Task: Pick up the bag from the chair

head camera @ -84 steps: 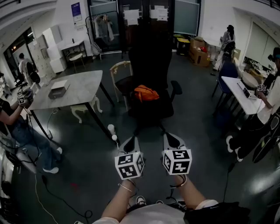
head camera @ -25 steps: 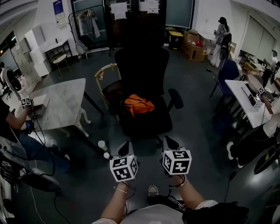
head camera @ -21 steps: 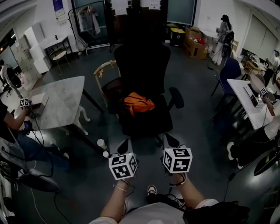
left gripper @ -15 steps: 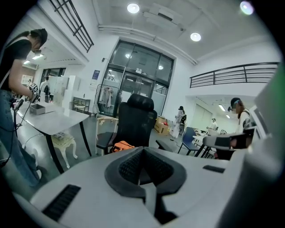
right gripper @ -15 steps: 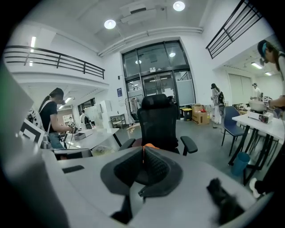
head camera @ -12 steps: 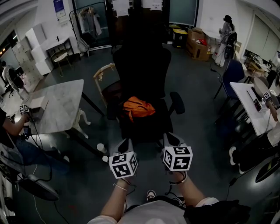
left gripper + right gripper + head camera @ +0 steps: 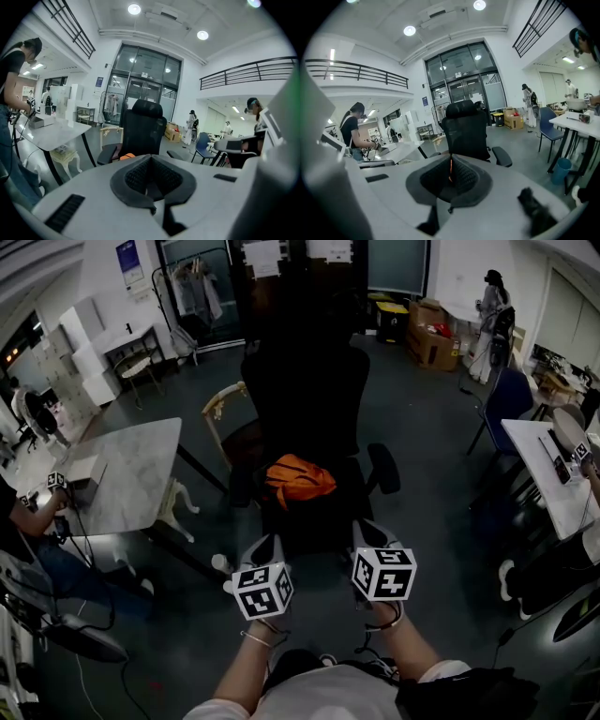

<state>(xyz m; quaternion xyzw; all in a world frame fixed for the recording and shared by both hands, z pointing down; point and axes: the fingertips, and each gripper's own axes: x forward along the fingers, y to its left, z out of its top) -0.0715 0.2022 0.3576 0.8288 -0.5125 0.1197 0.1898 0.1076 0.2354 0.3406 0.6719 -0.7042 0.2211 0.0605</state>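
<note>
Looking down across a dark grey floor (image 7: 441, 465) in a large open workroom. A black high-backed office chair (image 7: 305, 399) stands in the middle of it, facing the near side, armrests out to either side. The orange bag (image 7: 300, 480) lies crumpled on the seat, towards its left half, clear of both armrests. Both tools are held low on the near side of the seat, side by side and apart from each other. The left gripper (image 7: 266, 546) has its jaws together with nothing between them. The right gripper (image 7: 366, 532) likewise has its pads closed and is empty. Neither touches the bag or the chair. Left of the chair is a pale marble-topped table (image 7: 122, 474) on dark legs, with a small grey box near its far-left corner and a seated person (image 7: 28, 521) at its left edge. A light wooden chair (image 7: 225, 413) stands just behind the office chair's left side. On the far wall are glass doors (image 7: 281, 277) with papers stuck on them, and a clothes rack (image 7: 192, 292) to their left. Far right are cardboard boxes (image 7: 433, 334), with a standing person beside them. On the right side are a blue chair (image 7: 506, 395) and a white desk (image 7: 553, 474) with items on it.
</note>
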